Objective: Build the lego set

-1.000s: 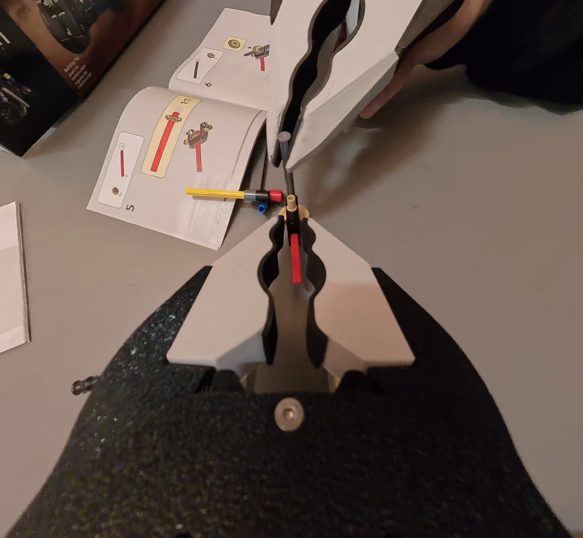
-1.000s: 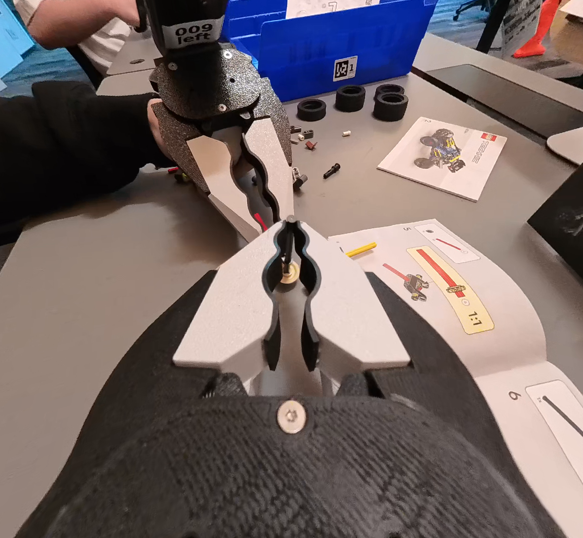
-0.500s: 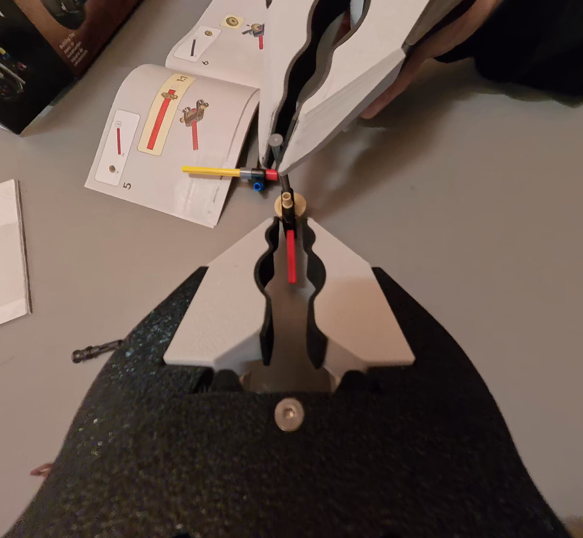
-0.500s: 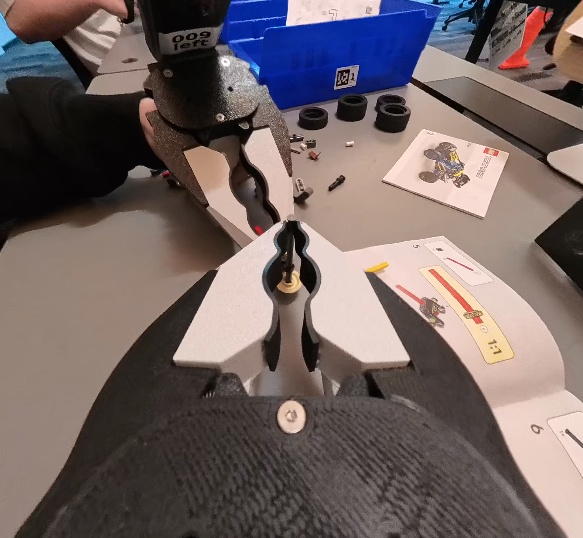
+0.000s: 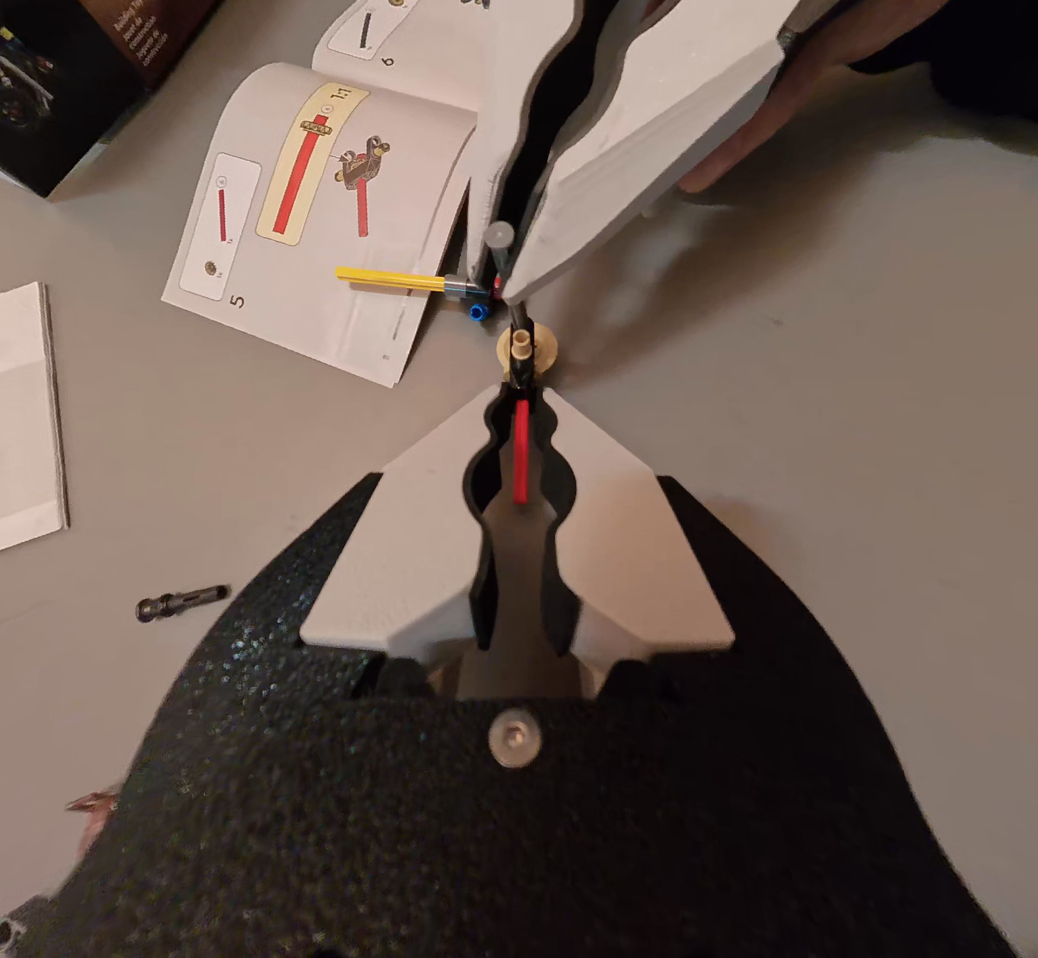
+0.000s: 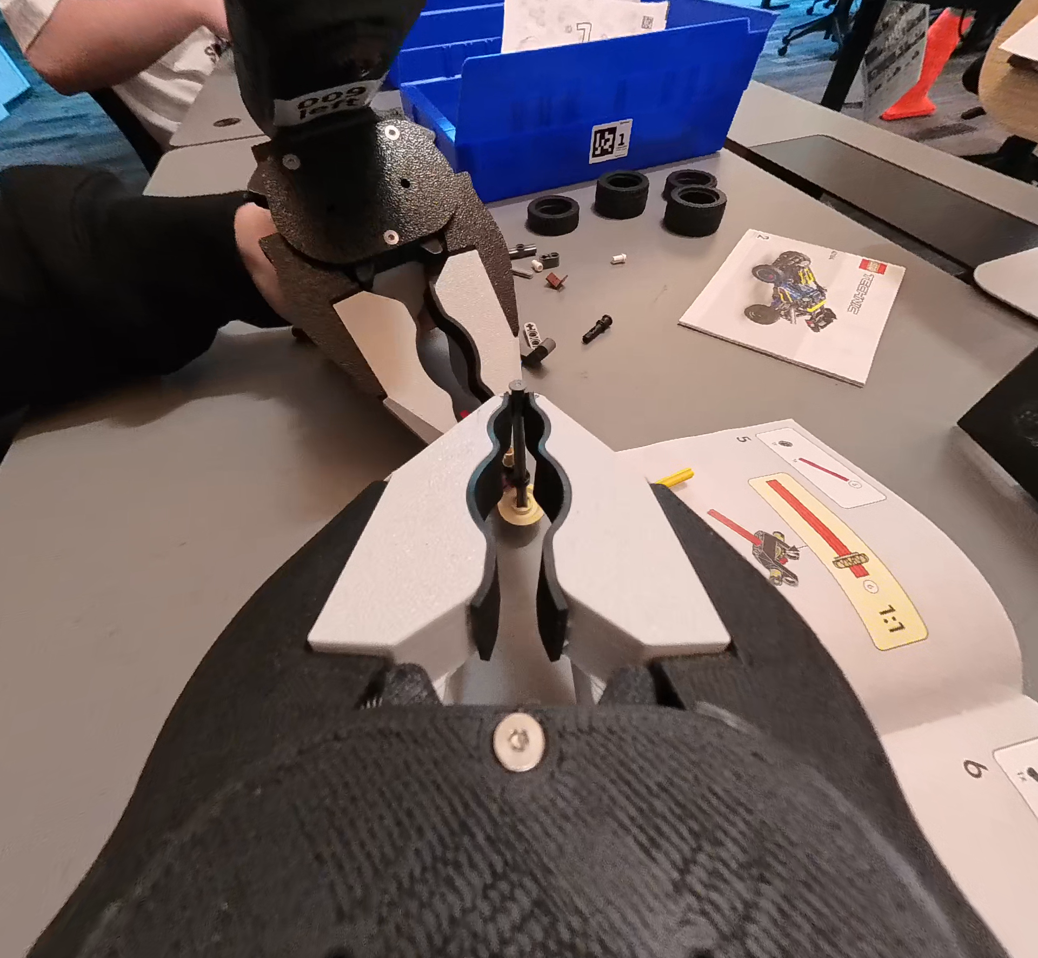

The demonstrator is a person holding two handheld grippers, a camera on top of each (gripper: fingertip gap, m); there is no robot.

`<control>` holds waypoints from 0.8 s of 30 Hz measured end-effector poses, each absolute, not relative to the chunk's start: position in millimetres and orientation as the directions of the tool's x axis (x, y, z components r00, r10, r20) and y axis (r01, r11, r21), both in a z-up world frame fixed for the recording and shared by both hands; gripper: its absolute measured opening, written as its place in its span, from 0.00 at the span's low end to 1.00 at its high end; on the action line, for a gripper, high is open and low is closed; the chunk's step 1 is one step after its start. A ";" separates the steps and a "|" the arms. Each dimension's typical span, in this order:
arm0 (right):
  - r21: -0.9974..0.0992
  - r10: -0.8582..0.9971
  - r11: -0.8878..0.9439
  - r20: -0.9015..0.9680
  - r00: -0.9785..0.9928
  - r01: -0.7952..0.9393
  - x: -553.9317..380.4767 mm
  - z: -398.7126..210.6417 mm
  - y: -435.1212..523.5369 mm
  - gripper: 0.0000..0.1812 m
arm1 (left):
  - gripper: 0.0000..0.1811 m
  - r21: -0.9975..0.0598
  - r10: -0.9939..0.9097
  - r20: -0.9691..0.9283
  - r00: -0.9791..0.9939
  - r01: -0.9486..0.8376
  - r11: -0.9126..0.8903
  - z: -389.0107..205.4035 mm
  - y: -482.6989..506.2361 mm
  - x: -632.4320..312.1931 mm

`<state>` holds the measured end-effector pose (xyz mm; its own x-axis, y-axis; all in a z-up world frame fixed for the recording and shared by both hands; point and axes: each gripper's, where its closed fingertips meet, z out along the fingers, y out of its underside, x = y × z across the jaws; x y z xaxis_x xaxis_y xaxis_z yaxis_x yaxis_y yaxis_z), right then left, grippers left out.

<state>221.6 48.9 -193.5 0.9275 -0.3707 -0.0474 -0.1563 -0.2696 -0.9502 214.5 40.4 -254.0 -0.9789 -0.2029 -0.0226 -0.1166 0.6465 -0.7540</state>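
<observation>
My left claw [image 5: 521, 389] pinches a smooth red axle [image 5: 522, 453] (tan gear [image 5: 542, 352] beyond); right claw [image 6: 518, 397] grips a thin black axle [image 6: 521, 448]. Ribbed tyres [image 6: 620, 194] appear only in the right view.

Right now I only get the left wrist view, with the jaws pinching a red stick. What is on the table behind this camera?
Observer: Four black tyres stand in front of a blue bin.
Operator: Any loose parts near them?
Observer: Yes, several small pieces lie scattered just on the near side of the tyres.
Operator: And the white booklet at my left edge, what is it?
Observer: From the right wrist view, that closed booklet shows a picture of a vehicle on its cover.
</observation>
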 end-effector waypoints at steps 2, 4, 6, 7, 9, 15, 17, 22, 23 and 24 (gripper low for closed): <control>-0.949 -0.374 -0.262 -0.071 0.925 -0.178 222.8 -193.7 48.7 0.01 | 0.03 -0.755 -0.208 -0.002 -0.978 -0.135 0.642 -254.0 40.4 214.5; -0.947 -0.375 -0.254 -0.092 0.923 -0.198 223.5 -194.0 48.6 0.01 | 0.03 -0.755 -0.205 0.012 -0.979 -0.144 0.640 -254.0 40.3 214.5; -0.946 -0.378 -0.252 -0.098 0.921 -0.204 223.7 -194.1 48.2 0.01 | 0.03 -0.755 -0.204 0.016 -0.979 -0.145 0.639 -253.9 40.2 214.5; -0.945 -0.378 -0.251 -0.102 0.920 -0.208 223.6 -194.2 48.3 0.01 | 0.03 -0.755 -0.204 0.016 -0.979 -0.145 0.639 -253.9 40.2 214.5; -0.944 -0.372 -0.246 -0.116 0.921 -0.218 223.3 -194.2 48.2 0.01 | 0.03 -0.755 -0.205 0.016 -0.979 -0.146 0.639 -253.9 40.1 214.5; -0.953 -0.312 -0.189 -0.172 0.934 -0.239 218.6 -183.6 43.2 0.12 | 0.03 -0.772 -0.203 0.033 -0.979 -0.154 0.616 -249.8 40.2 214.1; -0.970 -0.334 -0.130 -0.151 0.931 -0.204 221.6 -168.2 32.5 0.17 | 0.03 -0.802 -0.206 0.065 -0.976 -0.174 0.572 -242.3 40.0 213.7; -0.973 -0.300 -0.117 -0.157 0.941 -0.200 213.6 -168.0 16.0 0.18 | 0.03 -0.880 -0.195 0.165 -0.967 -0.234 0.413 -203.9 35.3 209.2; -0.972 -0.294 -0.121 -0.156 0.943 -0.199 210.7 -169.4 16.3 0.18 | 0.03 -0.901 -0.185 0.187 -0.965 -0.243 0.358 -188.6 31.9 207.3; -0.974 -0.276 -0.110 -0.160 0.948 -0.197 206.3 -167.2 18.1 0.19 | 0.03 -0.920 -0.174 0.202 -0.964 -0.248 0.304 -172.9 28.4 205.6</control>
<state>206.3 18.1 -167.2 0.9477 -0.2759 -0.1603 -0.1968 -0.1099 -0.9743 205.6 28.4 -172.9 -0.9637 -0.1739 0.2024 -0.2480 0.3042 -0.9197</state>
